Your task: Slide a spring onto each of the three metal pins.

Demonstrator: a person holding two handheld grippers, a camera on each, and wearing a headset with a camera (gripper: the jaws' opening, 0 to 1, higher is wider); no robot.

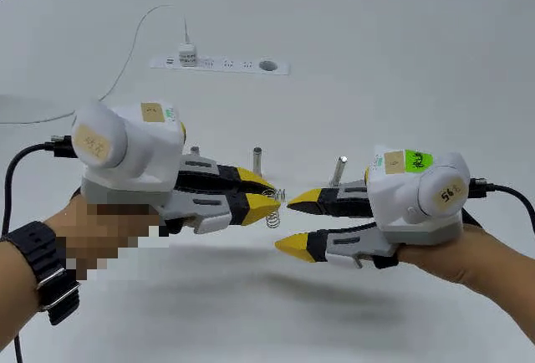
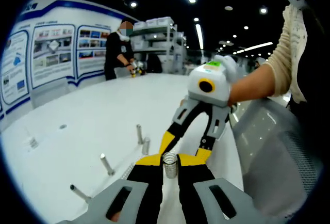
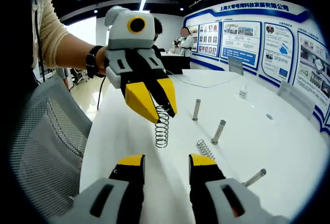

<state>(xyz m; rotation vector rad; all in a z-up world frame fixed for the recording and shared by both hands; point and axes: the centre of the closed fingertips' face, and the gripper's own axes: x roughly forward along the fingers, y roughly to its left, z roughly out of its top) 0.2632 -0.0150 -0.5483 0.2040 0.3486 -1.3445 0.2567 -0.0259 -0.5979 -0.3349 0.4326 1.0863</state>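
Pinching the top end of a spring (image 1: 272, 211) between its yellow tips, the left tool (image 1: 273, 199) has its jaws drawn almost together, and the coil hangs down from them toward the white tabletop (image 1: 376, 70); whether its lower end touches the surface cannot be told. The right tool (image 1: 283, 225) faces it tip to tip with its jaws spread well apart and nothing between them, its upper tip just beside the spring. Behind the two tools, metal pins (image 1: 257, 161) stand upright on the tabletop. The right gripper view shows three of them in a row, with a second spring (image 3: 205, 149) lying flat on the surface near the middle one. A tan label (image 1: 153, 112) sits on top of the left tool, and a larger tan patch on its rounded end carries handwriting too faint to read. The right tool bears a small tan label beside a green sticker (image 1: 418, 161) whose print is unreadable, and handwriting that looks like "95" on its rounded end. A black wristwatch (image 1: 46, 279) is on the left wrist. Farther back lies a white power strip (image 1: 242, 65) with a white plug in it. In the right gripper view, wall boards (image 3: 247, 38) are headed by a line of Chinese characters too small to read with certainty.
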